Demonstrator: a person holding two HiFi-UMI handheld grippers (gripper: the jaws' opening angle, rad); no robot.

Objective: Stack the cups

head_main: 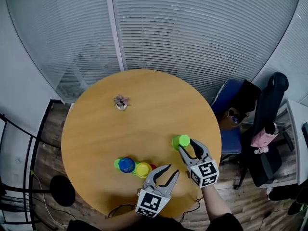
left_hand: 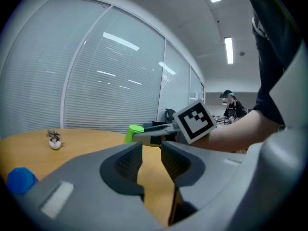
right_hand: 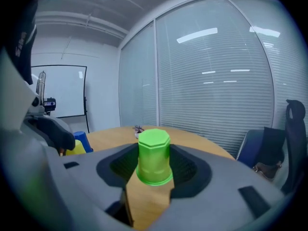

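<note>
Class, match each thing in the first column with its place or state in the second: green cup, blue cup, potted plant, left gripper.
Column one:
1 green cup
2 blue cup
3 potted plant
4 left gripper

Column two:
A alone on the far side of the table
B gripped by the right gripper
C jaws apart, nothing between them
D beside the yellow cup

Pairs: 1-B, 2-D, 3-A, 4-C

Office: blinds point(head_main: 192, 28), whiteboard point(right_hand: 60, 90), swivel chair point(head_main: 269, 119)
</note>
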